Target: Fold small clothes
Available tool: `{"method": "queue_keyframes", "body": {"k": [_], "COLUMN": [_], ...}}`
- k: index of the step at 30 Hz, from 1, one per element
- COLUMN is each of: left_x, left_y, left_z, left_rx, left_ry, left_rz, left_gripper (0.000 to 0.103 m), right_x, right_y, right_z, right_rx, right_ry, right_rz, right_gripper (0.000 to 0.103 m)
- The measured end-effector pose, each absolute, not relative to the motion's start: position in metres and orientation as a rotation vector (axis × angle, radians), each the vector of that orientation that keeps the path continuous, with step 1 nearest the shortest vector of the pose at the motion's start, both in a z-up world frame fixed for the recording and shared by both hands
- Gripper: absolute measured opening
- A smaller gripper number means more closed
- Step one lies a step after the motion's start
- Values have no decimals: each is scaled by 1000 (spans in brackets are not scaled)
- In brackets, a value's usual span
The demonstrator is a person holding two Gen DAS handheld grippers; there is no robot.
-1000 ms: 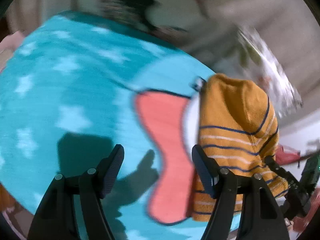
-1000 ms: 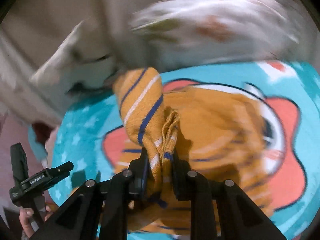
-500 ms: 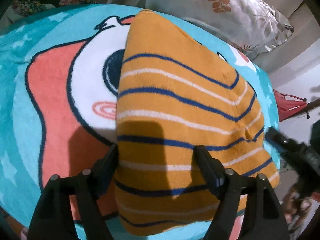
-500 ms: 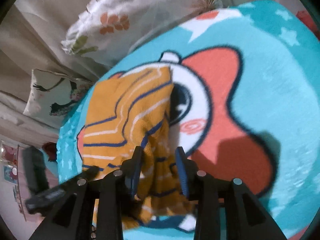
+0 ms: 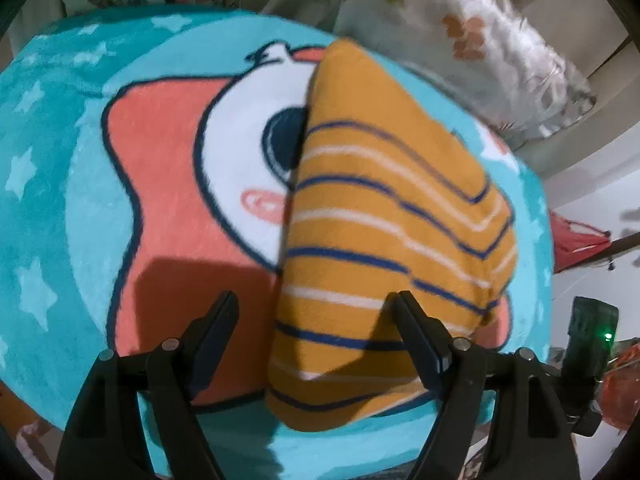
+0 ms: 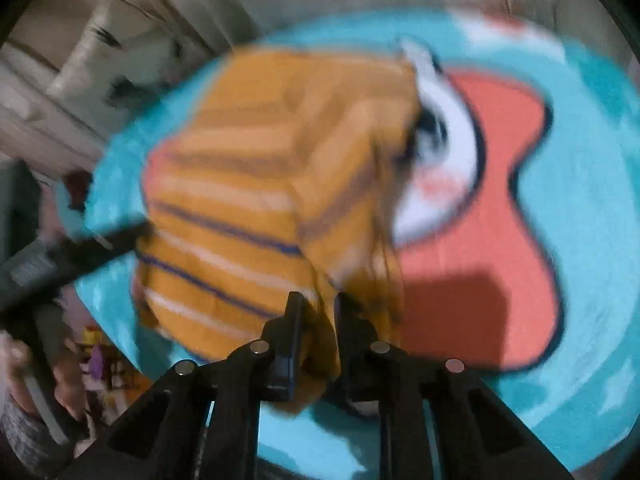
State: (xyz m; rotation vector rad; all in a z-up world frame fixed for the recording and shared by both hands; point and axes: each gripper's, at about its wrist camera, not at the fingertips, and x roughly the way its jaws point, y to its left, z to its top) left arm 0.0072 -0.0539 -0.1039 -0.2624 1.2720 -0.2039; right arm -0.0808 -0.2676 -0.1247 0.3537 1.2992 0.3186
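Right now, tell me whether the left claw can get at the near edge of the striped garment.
Probably yes. The left claw is open, the striped garment lies just ahead between its fingers, and nothing blocks it; the right claw pinches another part.

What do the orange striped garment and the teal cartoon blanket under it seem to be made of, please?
The orange striped garment looks like a soft knit, perhaps cotton or fleece: matte, with woven-in navy and white stripes and rounded, thick folds. The teal cartoon blanket looks like plush fleece, probably synthetic: a fuzzy nap and softly blurred print edges. The gripper fingers look like matte black plastic.
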Motion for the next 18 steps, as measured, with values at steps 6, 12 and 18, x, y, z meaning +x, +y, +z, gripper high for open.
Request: {"method": "queue_keyframes", "body": {"k": [6, 12, 18], "left_x": [-2, 0, -2], "left_y": [-61, -69, -69], "left_z": [-115, -128, -123], "left_rx": [-187, -150, -142], "left_ry": [1293, 1333, 1328], "left_rz": [-215, -194, -195], "left_gripper": [80, 88, 89], "right_x": [-81, -56, 11], "right_y": [-283, -303, -269], "right_z": [-111, -58, -84], "right_rx": [383, 365, 237], "right_ry": [1260, 1077, 1122], "right_rz": [308, 212, 178], "right_gripper": [12, 18, 20]}}
